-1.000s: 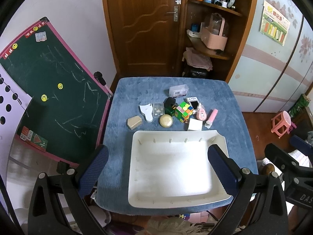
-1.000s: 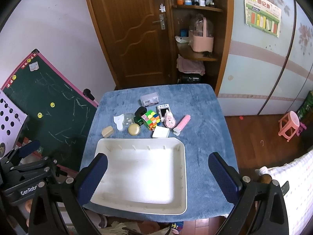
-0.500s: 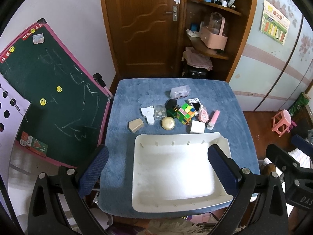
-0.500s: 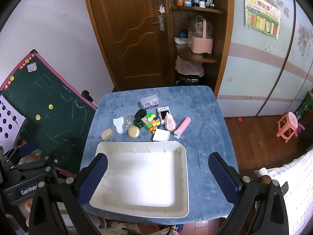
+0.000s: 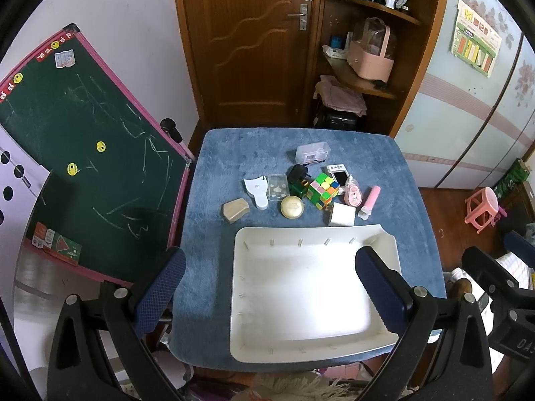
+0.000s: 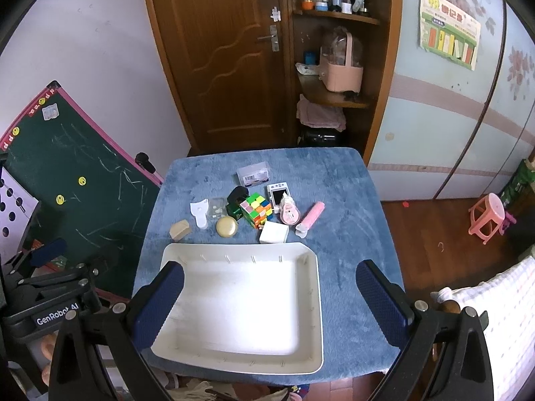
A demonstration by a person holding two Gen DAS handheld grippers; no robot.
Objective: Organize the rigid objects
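The left gripper (image 5: 267, 287) hangs above the near edge of the table (image 5: 394, 180), tilted down toward it, its two blue-padded fingers (image 5: 160, 287) spread wide and holding nothing. The right gripper (image 6: 271, 304) hangs at a similar height a little to the right, also released, its fingers (image 6: 381, 300) wide apart and bare.

A white tray (image 5: 254, 347) lies on the near half of the table, its near rim reaching almost to the near edge; nothing lies inside it. Just past its far rim a cluster of small things sits around the middle of the table: a tan block (image 5: 235, 210) nearest the left edge, a white tape dispenser (image 5: 256, 191), a small clear case (image 5: 277, 187), a gold round tin (image 5: 292, 207), a puzzle cube (image 5: 322, 189), a white box (image 5: 341, 215) touching the tray's far rim, a pink tube (image 5: 369, 200), and a clear box (image 5: 313, 153) farthest back.

The blue cloth is bare along the far edge, the right edge and the left edge. A chalkboard (image 5: 77, 143) leans close against the table's left edge.
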